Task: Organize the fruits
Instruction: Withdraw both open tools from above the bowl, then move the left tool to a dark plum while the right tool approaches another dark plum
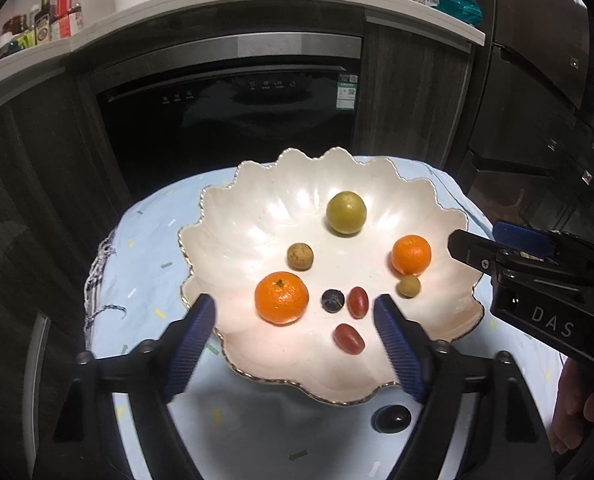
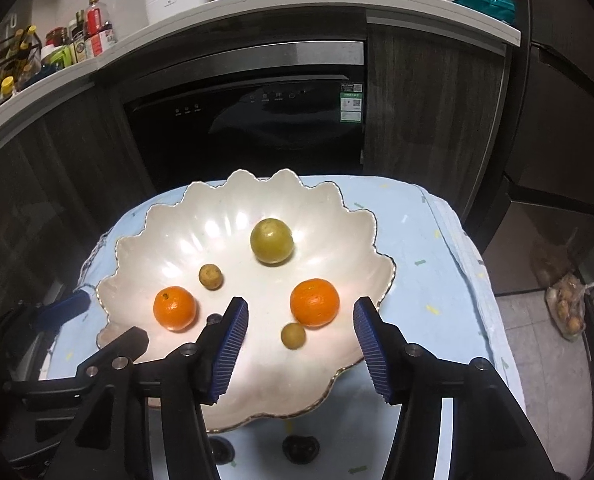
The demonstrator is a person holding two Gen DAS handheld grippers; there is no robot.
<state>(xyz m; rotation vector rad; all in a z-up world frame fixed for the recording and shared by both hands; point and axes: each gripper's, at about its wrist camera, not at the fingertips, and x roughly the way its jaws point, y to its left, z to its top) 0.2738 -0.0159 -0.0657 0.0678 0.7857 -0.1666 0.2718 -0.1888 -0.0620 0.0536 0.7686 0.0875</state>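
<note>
A white scalloped bowl [image 1: 257, 200] [image 2: 177, 232] on a light blue cloth holds a green fruit [image 1: 345, 212] [image 2: 272, 241], two oranges [image 1: 282, 297] [image 1: 411, 254] [image 2: 175, 307] [image 2: 315, 297], two small tan fruits [image 1: 299, 256] [image 1: 408, 286] [image 2: 210, 276] [image 2: 293, 335], a dark grape [image 1: 332, 300] and two red cherry tomatoes [image 1: 357, 302] [image 1: 349, 338]. A dark grape [image 1: 392, 419] [image 2: 301, 449] lies on the cloth in front of the bowl. My left gripper [image 1: 295, 320] is open and empty over the bowl's near rim. My right gripper [image 2: 301, 322] is open and empty above the near side of the bowl.
The blue cloth [image 1: 145, 280] [image 2: 429, 280] covers a small table. Behind it stand a black dishwasher [image 1: 233, 120] and dark cabinets. A counter [image 2: 257, 4] carries bottles and appliances. A bag of produce [image 2: 569, 308] lies on the floor at right.
</note>
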